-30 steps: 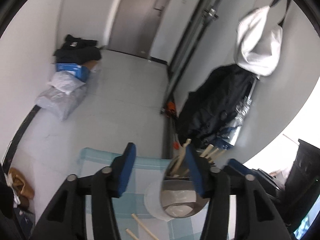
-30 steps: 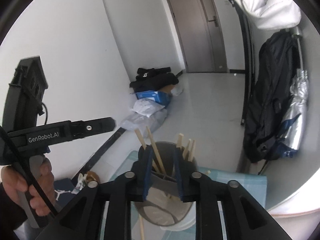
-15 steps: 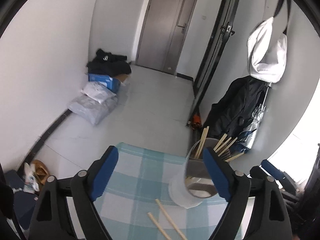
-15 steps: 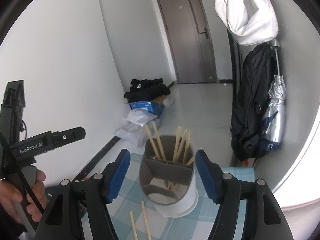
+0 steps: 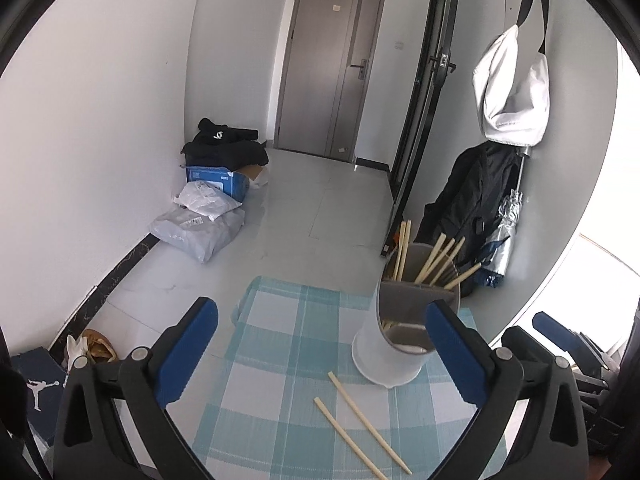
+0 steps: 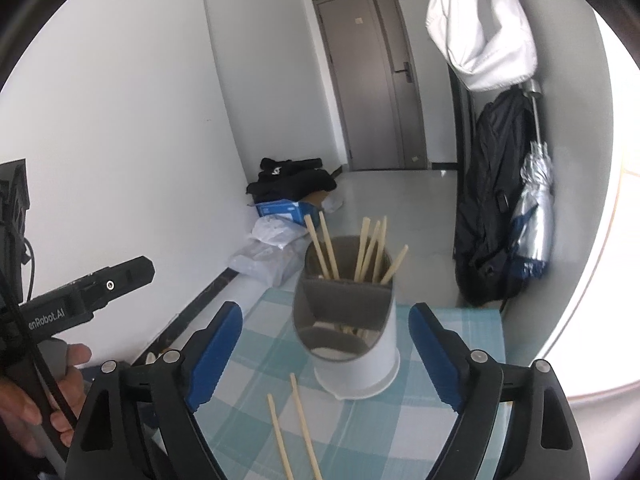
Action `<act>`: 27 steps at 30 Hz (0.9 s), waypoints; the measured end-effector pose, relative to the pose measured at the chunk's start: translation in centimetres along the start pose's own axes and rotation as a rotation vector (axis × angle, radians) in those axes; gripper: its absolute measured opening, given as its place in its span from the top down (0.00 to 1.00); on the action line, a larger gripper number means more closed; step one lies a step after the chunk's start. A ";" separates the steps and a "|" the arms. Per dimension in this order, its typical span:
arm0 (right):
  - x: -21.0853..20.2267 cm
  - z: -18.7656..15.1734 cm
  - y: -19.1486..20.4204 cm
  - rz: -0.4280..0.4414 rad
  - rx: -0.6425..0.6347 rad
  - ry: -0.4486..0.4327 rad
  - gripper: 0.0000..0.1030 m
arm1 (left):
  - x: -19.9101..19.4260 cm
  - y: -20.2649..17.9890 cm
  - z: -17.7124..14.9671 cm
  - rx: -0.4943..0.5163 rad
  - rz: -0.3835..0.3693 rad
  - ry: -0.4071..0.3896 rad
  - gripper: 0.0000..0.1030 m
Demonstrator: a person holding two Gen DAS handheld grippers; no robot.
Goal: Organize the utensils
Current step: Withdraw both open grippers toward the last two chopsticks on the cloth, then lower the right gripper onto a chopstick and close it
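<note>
Both grippers, left gripper (image 5: 322, 354) and right gripper (image 6: 324, 354), spread empty; two thin wooden chopsticks (image 5: 362, 428) lie flat on checked cloth (image 5: 280, 360), tips toward 11 o'clock, beside round white holder (image 5: 394, 354).

Utensil holder (image 6: 352, 328) stands on my tablecloth (image 6: 448, 420), center of right-wrist frame, btwn my right gripper (image 6: 324, 356) fingers but not touching them. Six chopsticks (image 6: 370, 250) stand inside it, leaning. Two loose chopsticks (image 6: 294, 432) lie on the cloth in front of holder, lower center. In left-wrist view, holder (image 5: 404, 332) sits lower right, just inside the right finger of my left gripper (image 5: 320, 352); loose pair (image 5: 360, 424) lies below it, lower center-right.
</note>
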State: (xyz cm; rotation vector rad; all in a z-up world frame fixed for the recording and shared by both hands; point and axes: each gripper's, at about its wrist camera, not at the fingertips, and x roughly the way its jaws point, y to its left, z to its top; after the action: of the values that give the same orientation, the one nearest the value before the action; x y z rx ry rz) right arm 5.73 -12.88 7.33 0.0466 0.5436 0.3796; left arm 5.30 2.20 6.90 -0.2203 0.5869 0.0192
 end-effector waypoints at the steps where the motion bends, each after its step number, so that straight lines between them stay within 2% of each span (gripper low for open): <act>1: -0.1 -0.4 0.0 -0.001 0.003 0.000 0.16 | -0.1 0.1 -0.4 -0.006 0.001 0.000 0.01; 4: -0.2 -1.6 0.0 -0.007 0.002 0.009 0.12 | 0.0 0.5 -1.4 -0.028 0.005 0.003 0.01; 13: 1.3 -5.9 0.5 -0.014 -0.039 0.100 0.12 | 2.4 2.4 -5.7 -0.118 0.046 0.093 0.01; 19: 3.2 -8.3 0.5 -0.012 -0.055 0.188 0.12 | 3.9 3.4 -7.0 -0.116 0.050 0.132 0.01; 23: 5.1 -9.8 0.0 -0.025 -0.049 0.277 0.12 | 4.7 4.3 -7.4 -0.150 0.017 0.177 0.01; 27: 6.3 -10.8 0.0 -0.032 -0.053 0.316 0.12 | 5.7 5.0 -7.8 -0.173 -0.007 0.228 0.01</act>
State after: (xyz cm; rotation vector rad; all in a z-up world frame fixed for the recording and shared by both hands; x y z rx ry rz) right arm 5.21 -11.22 -5.03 -0.0743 0.8449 0.3718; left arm 5.36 5.16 -3.54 -0.3964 0.8126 0.0384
